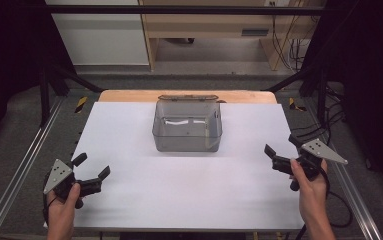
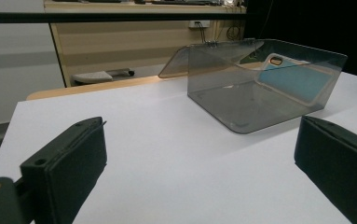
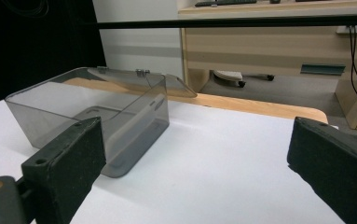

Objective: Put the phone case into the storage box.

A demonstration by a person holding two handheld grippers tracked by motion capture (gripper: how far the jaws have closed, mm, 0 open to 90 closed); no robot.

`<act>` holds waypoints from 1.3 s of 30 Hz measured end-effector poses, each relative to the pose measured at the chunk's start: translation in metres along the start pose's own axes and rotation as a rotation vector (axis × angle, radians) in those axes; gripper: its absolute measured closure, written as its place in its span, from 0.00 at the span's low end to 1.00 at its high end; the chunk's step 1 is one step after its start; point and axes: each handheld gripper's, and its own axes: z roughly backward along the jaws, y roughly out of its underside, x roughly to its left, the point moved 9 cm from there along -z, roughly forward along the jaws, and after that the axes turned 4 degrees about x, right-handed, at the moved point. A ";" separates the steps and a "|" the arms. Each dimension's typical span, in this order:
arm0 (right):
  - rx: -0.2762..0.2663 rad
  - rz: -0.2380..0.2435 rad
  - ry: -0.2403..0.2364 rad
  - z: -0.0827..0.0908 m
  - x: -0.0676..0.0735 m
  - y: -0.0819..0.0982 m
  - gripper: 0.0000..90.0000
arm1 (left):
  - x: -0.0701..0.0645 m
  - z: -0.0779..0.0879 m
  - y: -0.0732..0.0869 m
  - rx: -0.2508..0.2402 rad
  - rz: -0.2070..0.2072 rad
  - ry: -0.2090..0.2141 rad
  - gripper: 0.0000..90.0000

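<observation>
Down at the near edge of the white table (image 1: 144, 200) we hold our two tools, one in each hand. Our left gripper (image 1: 95, 173) sits by the near left corner, and its jaws are spread wide with nothing between them. Our right gripper (image 1: 280, 146) waits by the right edge, a bit farther up the table, and its jaws are wide apart too, with nothing in them. Farther away, in the middle toward the back, stands the clear grey box (image 1: 187, 126). It lies ahead of both tools, off to the right of the left one and off to the left of the right one. Its long side runs from left to right across the table. Its lid (image 1: 188, 98) is flipped open and leans back behind it. Inside, lying flat on the bottom, we can see a phone case (image 2: 293, 77) that looks light blue from the left gripper view. We think the right gripper is a little nearer to the box, so that hand may get there first. Neither tool touches the box; both are well apart from it.
</observation>
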 end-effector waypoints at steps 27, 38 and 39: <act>-0.026 0.038 -0.019 0.006 0.003 0.041 0.05 | 0.001 0.001 0.000 -0.011 0.007 0.014 0.03; -0.007 0.043 -0.052 0.002 0.012 0.053 0.05 | 0.000 0.001 0.000 -0.013 0.002 0.019 0.03; -0.005 0.043 -0.056 0.002 0.014 0.054 0.05 | 0.000 0.001 0.000 -0.013 0.001 0.020 0.03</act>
